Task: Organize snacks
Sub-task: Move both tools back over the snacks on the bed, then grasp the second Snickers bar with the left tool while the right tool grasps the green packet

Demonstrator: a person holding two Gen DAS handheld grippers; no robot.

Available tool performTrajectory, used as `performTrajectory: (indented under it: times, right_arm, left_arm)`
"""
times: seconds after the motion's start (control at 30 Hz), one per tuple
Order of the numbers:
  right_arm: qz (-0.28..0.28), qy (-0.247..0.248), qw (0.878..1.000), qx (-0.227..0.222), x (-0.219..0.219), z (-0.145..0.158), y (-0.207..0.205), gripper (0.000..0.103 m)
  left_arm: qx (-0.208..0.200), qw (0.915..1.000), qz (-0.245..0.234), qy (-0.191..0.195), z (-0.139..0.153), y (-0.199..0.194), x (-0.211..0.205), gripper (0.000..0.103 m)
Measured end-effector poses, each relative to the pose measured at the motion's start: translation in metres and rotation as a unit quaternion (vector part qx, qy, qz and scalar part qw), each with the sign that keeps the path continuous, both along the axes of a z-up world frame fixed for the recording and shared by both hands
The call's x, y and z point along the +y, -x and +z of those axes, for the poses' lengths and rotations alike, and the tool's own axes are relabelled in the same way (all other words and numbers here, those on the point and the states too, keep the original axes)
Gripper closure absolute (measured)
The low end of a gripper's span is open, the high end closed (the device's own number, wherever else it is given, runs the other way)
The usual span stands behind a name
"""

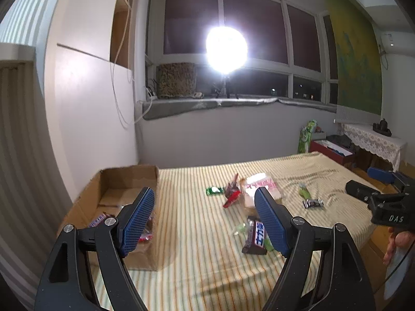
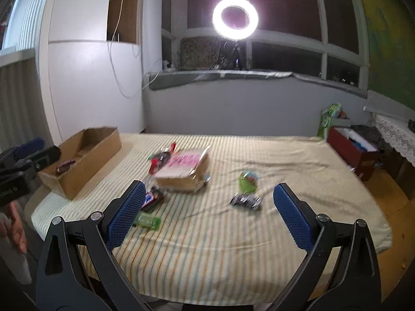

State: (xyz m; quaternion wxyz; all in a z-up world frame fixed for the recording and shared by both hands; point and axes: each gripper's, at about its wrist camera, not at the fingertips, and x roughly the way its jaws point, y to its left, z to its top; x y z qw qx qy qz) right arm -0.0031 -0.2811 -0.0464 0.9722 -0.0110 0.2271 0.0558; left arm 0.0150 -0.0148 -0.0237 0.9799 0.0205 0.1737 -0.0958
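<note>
Snacks lie scattered on a striped bedspread [image 1: 197, 233]. A cardboard box [image 1: 124, 178] sits at the left with a few snacks inside; it also shows in the right wrist view [image 2: 85, 158]. My left gripper [image 1: 205, 216] is open and empty above the bed, between the box and a dark chocolate bar [image 1: 255, 234]. My right gripper [image 2: 208, 212] is open and empty above the near part of the bed. In front of it lie a pink-labelled packet [image 2: 181, 171], a dark wrapped candy [image 2: 246, 200], a green packet [image 2: 247, 181] and a green wrapper [image 2: 147, 220].
A ring light [image 2: 235, 16] glares from the window sill. A red box [image 2: 355, 153] and a lace-covered table [image 2: 396, 134] stand at the right beside the bed. White wardrobe [image 2: 90, 85] stands at the left. The right gripper's body [image 1: 384, 204] shows at the left wrist view's right edge.
</note>
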Motion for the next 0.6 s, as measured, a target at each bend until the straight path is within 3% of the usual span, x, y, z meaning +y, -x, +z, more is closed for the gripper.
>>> performTrajectory:
  times: [0.33,0.47,0.6]
  right_arm:
    - [0.001,-0.002,0.997,0.073,0.013,-0.106,0.004,0.002]
    - [0.001,0.024,0.998,0.049,0.019,-0.113,0.011,0.001]
    - [0.018,0.034,0.997,0.061,0.026,-0.110,0.001,0.000]
  left_arm:
    - [0.073,0.9973,-0.011,-0.009,-0.102,0.002,-0.018,0.023]
    - [0.090,0.9958,-0.009,-0.008,-0.128,0.003,-0.017,0.022]
    - [0.078,0.9969,-0.008,-0.013,-0.127,0.005,-0.018,0.021]
